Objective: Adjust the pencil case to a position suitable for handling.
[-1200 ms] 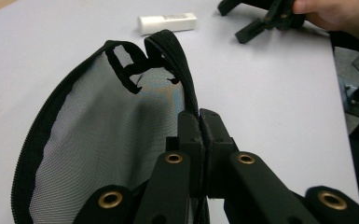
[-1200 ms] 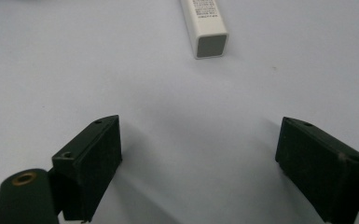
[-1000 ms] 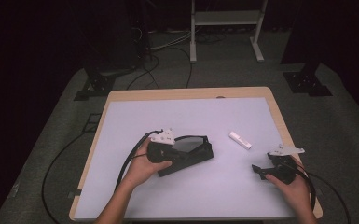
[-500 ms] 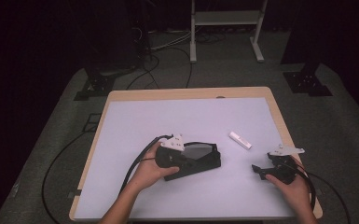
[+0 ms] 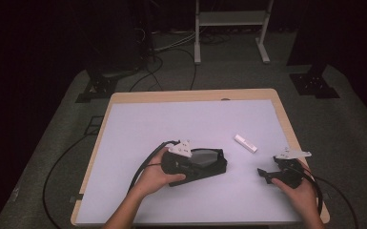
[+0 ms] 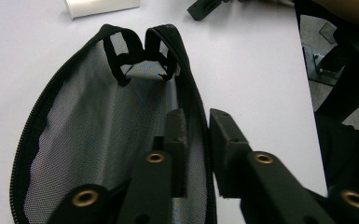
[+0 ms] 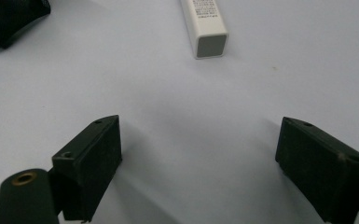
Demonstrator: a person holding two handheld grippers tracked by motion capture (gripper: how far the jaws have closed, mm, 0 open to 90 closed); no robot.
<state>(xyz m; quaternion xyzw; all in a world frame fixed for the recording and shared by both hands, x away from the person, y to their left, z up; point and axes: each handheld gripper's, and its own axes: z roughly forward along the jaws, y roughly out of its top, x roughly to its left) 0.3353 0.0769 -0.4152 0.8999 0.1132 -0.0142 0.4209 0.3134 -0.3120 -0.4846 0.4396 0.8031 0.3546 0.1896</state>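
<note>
Your white-topped wooden table [image 5: 138, 119] carries the black zippered mesh pouch [image 5: 205, 160] near its front centre, unzipped and gaping, with your left gripper [image 6: 196, 140] nipping one zipper edge between nearly closed jaws. That looks like the opening step done, while any loading remains, since the small white rectangular tube [image 5: 245, 142] lies outside, just right of the pouch. Your right gripper [image 7: 198, 163], jaws spread wide and empty, hovers near the table, the tube straight ahead but apart.

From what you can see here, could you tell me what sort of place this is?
Probably a studio or lab set up for recording: a lit table in a dark room, stand bases and loose cables on the carpeted floor, and a metal frame behind.
</note>
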